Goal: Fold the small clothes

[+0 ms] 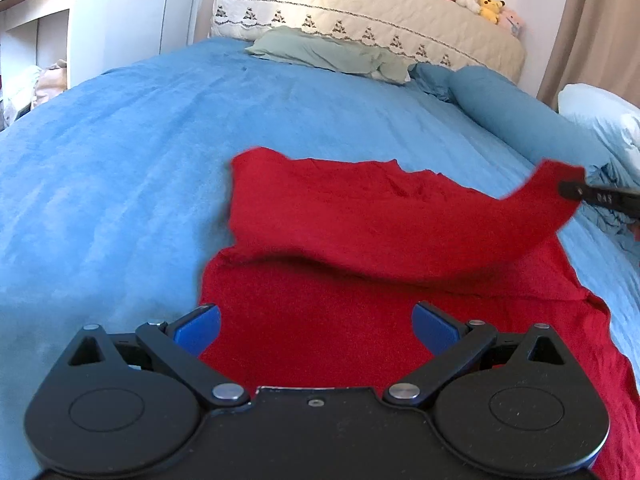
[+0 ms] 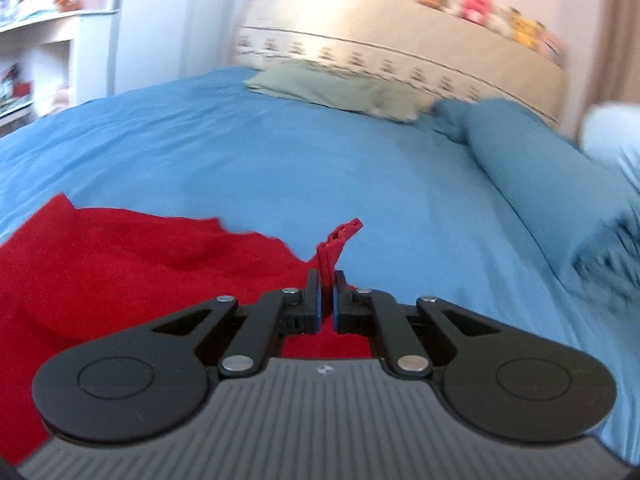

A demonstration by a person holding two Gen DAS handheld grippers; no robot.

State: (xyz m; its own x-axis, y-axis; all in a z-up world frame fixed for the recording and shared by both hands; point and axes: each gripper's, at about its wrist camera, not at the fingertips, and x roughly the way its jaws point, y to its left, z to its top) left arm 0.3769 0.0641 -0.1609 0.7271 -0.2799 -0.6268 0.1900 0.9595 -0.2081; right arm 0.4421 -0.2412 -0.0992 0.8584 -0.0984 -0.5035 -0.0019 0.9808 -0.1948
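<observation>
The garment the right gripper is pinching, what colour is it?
Solid red, no pattern. The garment shows best in the left wrist view, spread on the blue bedspread.

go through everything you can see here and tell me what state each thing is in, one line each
Red knit garment: partly folded, one corner lifted off the bed.
Left gripper: open, above the garment's near part, holding nothing.
Right gripper: shut on the garment's corner.
Blue bed cover: spread flat under the garment.
Sage green cloth: lying rumpled by the headboard.
Blue bolster pillow: lying along the bed's right side.
</observation>
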